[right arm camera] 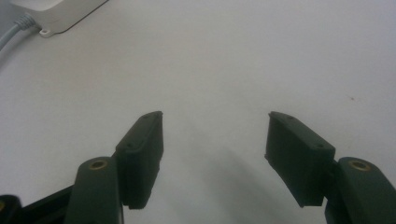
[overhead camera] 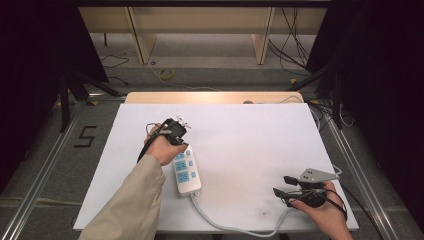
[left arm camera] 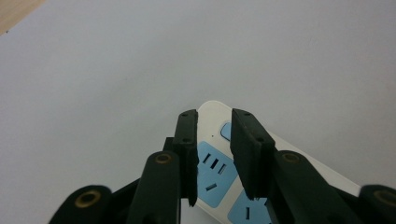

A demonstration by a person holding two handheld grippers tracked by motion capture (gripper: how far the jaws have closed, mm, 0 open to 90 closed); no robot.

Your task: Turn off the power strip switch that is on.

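A white power strip with blue sockets lies on the white board, left of the middle. Its grey cord runs along the near edge towards the right. My left gripper is held just above the strip's far end. In the left gripper view the left gripper has a narrow gap between its jaws, with nothing in it, and the power strip shows through underneath. My right gripper rests near the board's front right corner. The right gripper is wide open over bare board.
A corner of the power strip and its cord show at the top left of the right gripper view. The wooden table edge runs behind the board. Floor cables and black stands lie beyond and to both sides.
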